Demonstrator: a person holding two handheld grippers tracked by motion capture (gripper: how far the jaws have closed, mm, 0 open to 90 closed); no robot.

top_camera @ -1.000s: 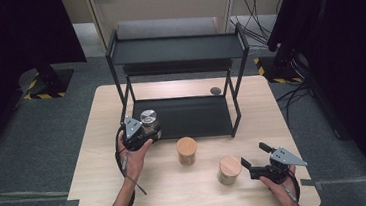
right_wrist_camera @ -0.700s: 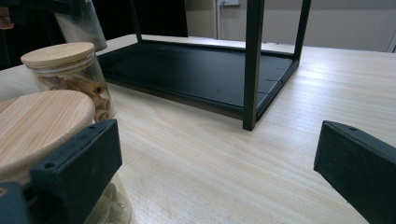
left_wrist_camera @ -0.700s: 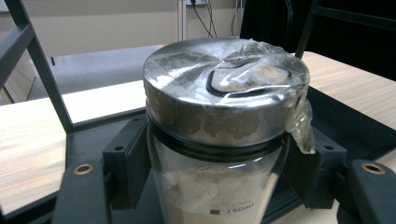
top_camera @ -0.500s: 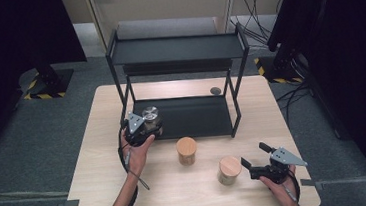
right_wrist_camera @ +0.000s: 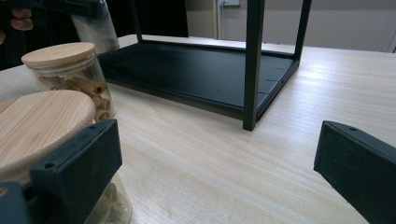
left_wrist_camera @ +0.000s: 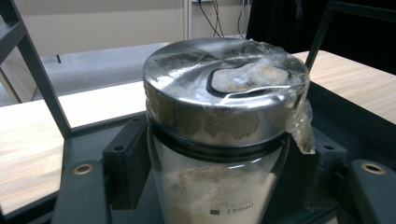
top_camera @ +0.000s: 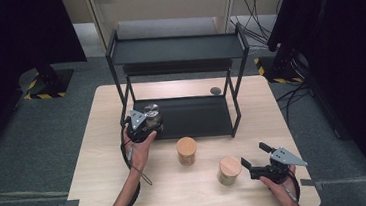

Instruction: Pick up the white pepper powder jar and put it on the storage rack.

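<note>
A glass jar with a steel lid [left_wrist_camera: 224, 102] holds pale powder, and my left gripper [left_wrist_camera: 219, 161] is shut on its body. In the high view my left gripper [top_camera: 145, 122] holds this jar [top_camera: 151, 110] at the front left corner of the black rack's lower shelf [top_camera: 197, 117]. My right gripper [top_camera: 254, 156] rests low at the table's front right, open, with nothing between its fingers. Its left jaw stands beside a wooden-lidded jar [right_wrist_camera: 42, 126], apart from the glass. A second wooden-lidded jar [top_camera: 186, 150] stands mid-table.
The two-level black rack has an upper shelf [top_camera: 176, 48] above the lower one, and its front right post [right_wrist_camera: 252, 65] stands ahead of my right gripper [right_wrist_camera: 217, 158]. A small dark disc [top_camera: 215, 90] lies on the table behind the rack.
My left gripper has edged the steel-lidded jar slightly toward the rack's lower shelf. The right gripper and both wooden-lidded jars have stayed put.
</note>
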